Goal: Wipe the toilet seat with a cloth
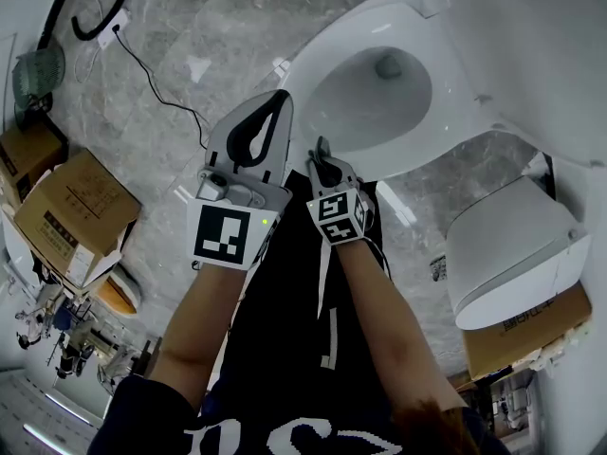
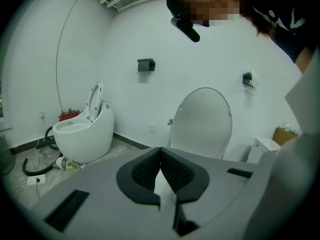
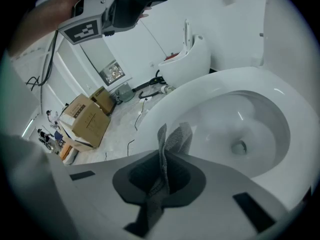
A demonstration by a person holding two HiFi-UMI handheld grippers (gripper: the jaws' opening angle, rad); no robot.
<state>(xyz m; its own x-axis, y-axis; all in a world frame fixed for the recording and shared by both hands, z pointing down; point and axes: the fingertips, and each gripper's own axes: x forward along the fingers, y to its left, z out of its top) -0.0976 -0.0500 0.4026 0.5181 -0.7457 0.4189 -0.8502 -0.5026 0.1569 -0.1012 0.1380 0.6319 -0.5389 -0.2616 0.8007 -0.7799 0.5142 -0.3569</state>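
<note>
The white toilet [image 1: 375,88] stands ahead of me with its bowl uncovered, the seat rim [image 1: 318,60] facing me and the lid [image 1: 541,45] raised. My right gripper [image 1: 320,150] hovers just short of the front rim, shut on a grey mesh cloth [image 3: 172,139]. The cloth sticks up past the jaws above the rim [image 3: 200,91]. My left gripper [image 1: 282,97] is beside it to the left, held higher and shut with nothing in it. In the left gripper view, the left gripper [image 2: 160,153] faces the upright lid [image 2: 202,121].
Cardboard boxes [image 1: 71,211] sit on the marble floor at left, and a black cable [image 1: 156,79] runs past them. A white lidded unit [image 1: 512,254] on a box is at right. A second toilet [image 2: 82,129] stands by the wall.
</note>
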